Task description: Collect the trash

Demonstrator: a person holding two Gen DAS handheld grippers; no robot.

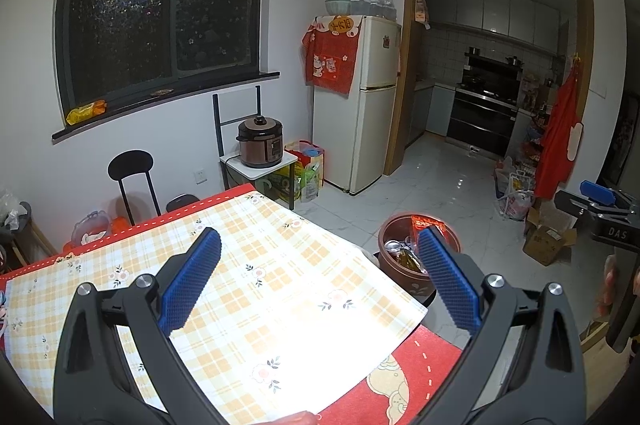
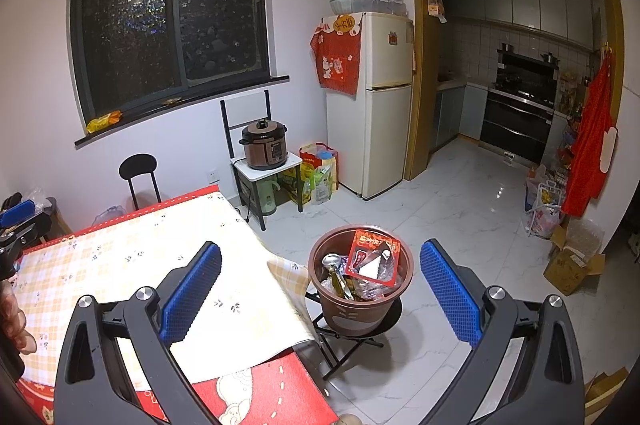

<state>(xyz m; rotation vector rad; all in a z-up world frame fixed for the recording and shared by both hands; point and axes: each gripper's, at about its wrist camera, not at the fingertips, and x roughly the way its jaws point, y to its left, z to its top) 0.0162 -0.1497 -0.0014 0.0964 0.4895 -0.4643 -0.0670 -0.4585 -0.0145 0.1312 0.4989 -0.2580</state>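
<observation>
The left gripper (image 1: 320, 281) hangs released, its blue-padded fingers (image 1: 191, 281) spread wide with nothing between them, above the near right corner of the table (image 1: 424, 353). The right gripper (image 2: 320, 289) is likewise spread and empty — its left pad over the table's right edge, its right pad out over the white tiled floor (image 2: 460, 193). Each tool shows in the other's view: the right gripper (image 1: 600, 203) at the far right edge of the left wrist picture, the left gripper (image 2: 18, 215) at the far left edge of the right wrist picture.

The table carries a yellow-checked cloth (image 1: 256, 265) over a red cover, and the cloth's surface is bare where the pictures show it. Just beside the table's right edge stands a brown trash bin (image 2: 352, 317) on a black folding stand (image 2: 344, 345), raised off the floor. The trash lies inside it — a red wrapper (image 2: 370, 253) on top, with clear plastic and a shiny metallic piece beneath.

Farther off, a brown pressure cooker (image 2: 265, 144) sits on a small white side table against the wall, a cream refrigerator (image 2: 386, 97) stands beside the kitchen doorway, and cardboard boxes (image 2: 572, 265) rest on the floor at the right.
</observation>
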